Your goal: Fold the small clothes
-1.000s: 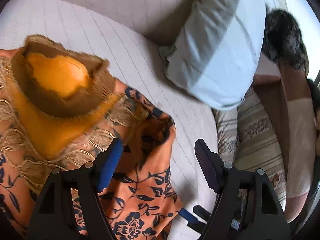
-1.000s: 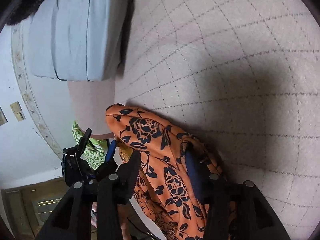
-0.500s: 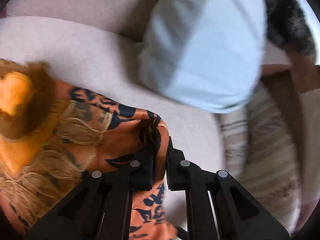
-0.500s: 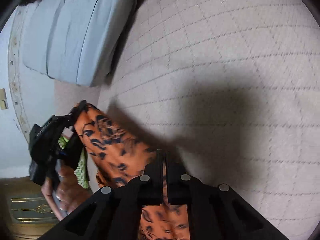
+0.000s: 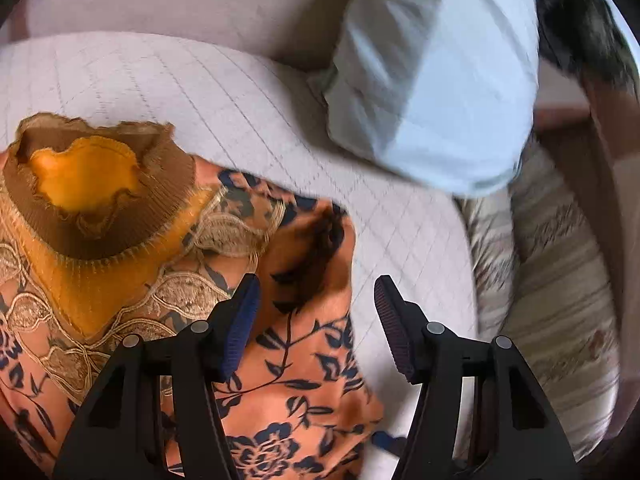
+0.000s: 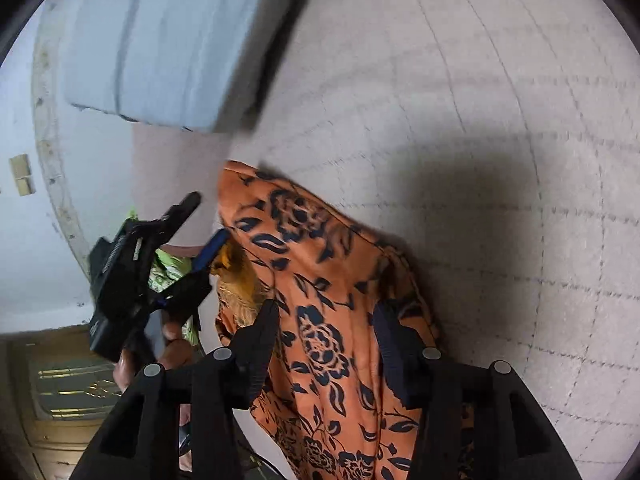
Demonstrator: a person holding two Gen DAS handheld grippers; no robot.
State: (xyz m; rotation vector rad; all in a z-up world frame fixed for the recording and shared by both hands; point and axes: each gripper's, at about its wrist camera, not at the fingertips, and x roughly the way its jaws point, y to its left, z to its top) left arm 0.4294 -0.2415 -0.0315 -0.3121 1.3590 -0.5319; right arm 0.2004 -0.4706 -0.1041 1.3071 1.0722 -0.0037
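Observation:
An orange garment with dark blue flowers (image 5: 304,392) lies bunched on the quilted cover; its gold lace yoke and brown knit collar (image 5: 96,216) show at the left. My left gripper (image 5: 316,284) hovers over a folded edge of it, jaws opening, the cloth below the pads and not pinched. In the right wrist view the same garment (image 6: 320,280) runs up between the fingers of my right gripper (image 6: 325,308), whose jaws are opening too, with no pad pressing on it. The left gripper (image 6: 205,219), held by a hand (image 6: 172,352), sits at the cloth's left edge.
A pale blue pillow (image 5: 432,80) (image 6: 160,40) leans at the back of the quilted cover (image 5: 200,92) (image 6: 460,100). A striped cushion (image 5: 552,280) and a dark furry thing (image 5: 580,32) lie to the right. Green patterned cloth (image 6: 168,272) and a wooden door (image 6: 60,392) lie beyond the edge.
Half a second ago both grippers were shut on the orange cloth. Both have now let go and stand open over it, and the left view has swung back toward the collar.

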